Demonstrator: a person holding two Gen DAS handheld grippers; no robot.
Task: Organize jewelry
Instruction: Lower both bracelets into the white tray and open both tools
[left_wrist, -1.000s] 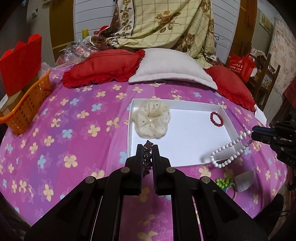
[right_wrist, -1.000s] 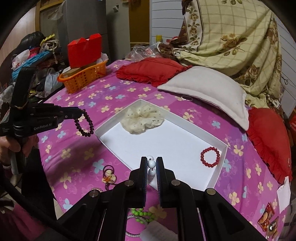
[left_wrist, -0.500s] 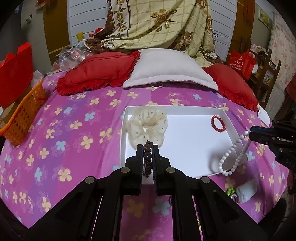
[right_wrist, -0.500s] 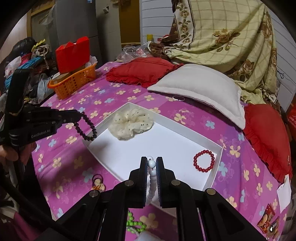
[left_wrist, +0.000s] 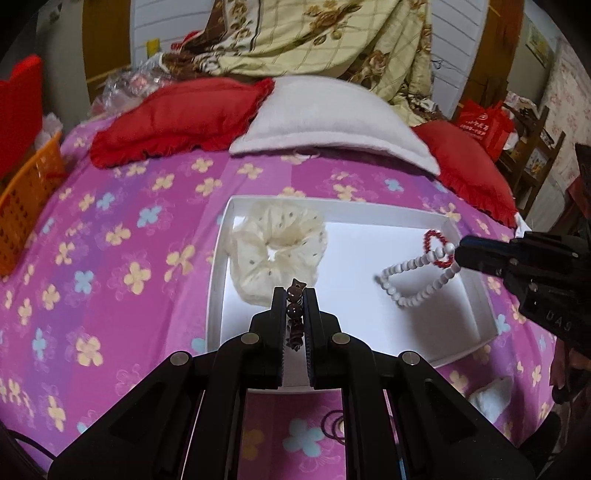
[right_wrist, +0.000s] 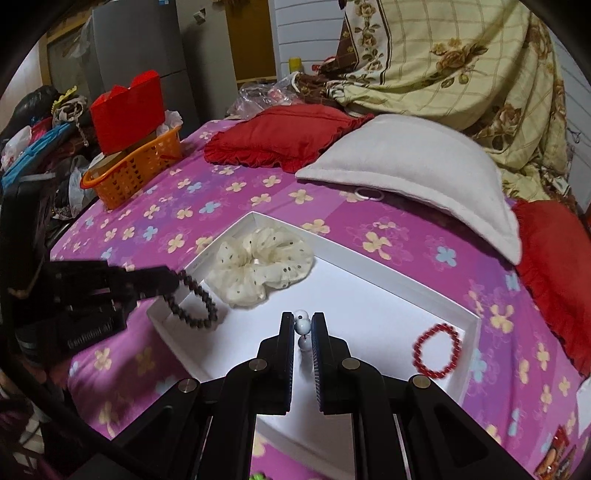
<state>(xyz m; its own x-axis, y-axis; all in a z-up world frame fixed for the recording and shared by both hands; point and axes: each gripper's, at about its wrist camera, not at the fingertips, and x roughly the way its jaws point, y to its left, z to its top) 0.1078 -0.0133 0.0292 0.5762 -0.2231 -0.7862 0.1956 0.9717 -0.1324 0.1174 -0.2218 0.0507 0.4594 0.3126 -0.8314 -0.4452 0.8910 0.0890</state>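
A: What moved since a moment ago?

B: Both grippers came forward and down over the tray (right_wrist: 474, 321). The white beads (left_wrist: 413, 280) used to hang past the tray's edge. Now they hang over the middle.

A: What is close to us?

B: The left gripper (left_wrist: 294, 295). It is squeezed tight on the dark beads (right_wrist: 194, 301), which hang just over the tray's near corner. The right gripper (right_wrist: 303, 325) is pinched on the white beads the same way.

A: How will the beads feel?

B: Light and floppy, I think. They swing on a string, and the round beads look slippery. Pinching one bead or the string between two seems best.

A: And farther back?

B: The scrunchie (right_wrist: 258, 266) lies soft in the tray's far corner. The red beads (right_wrist: 437, 349) lie by the right wall. Pillows (right_wrist: 406, 170) are behind, on the bed (right_wrist: 221, 206).
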